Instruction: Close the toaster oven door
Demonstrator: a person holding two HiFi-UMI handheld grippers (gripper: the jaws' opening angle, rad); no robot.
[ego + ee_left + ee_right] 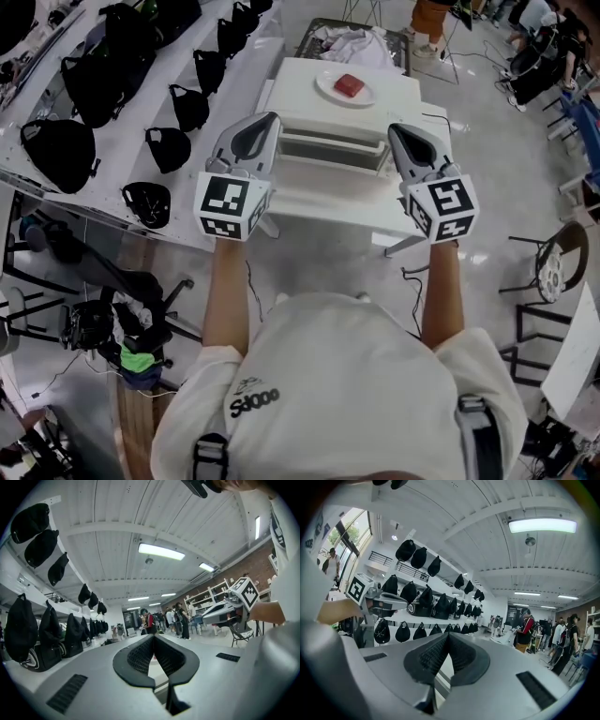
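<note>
Between left claw (270, 124) and right claw (395, 131), both closed, empty: toaster oven (328, 117).

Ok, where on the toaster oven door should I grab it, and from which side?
Take the toaster oven door by its near free edge, mid-width, coming from the front. It seems to lie dropped open toward you, hinged at its far side, so that edge gives most leverage to swing it up.

White short-sleeved T-shirt (356, 375), black print (255, 403) on its left shoulder, grey buckled straps (478, 441) over it. The left gripper (271, 118) and right gripper (395, 129) have grey shells, black ribbed pads (140, 656), white black-marked cubes (232, 204).
</note>
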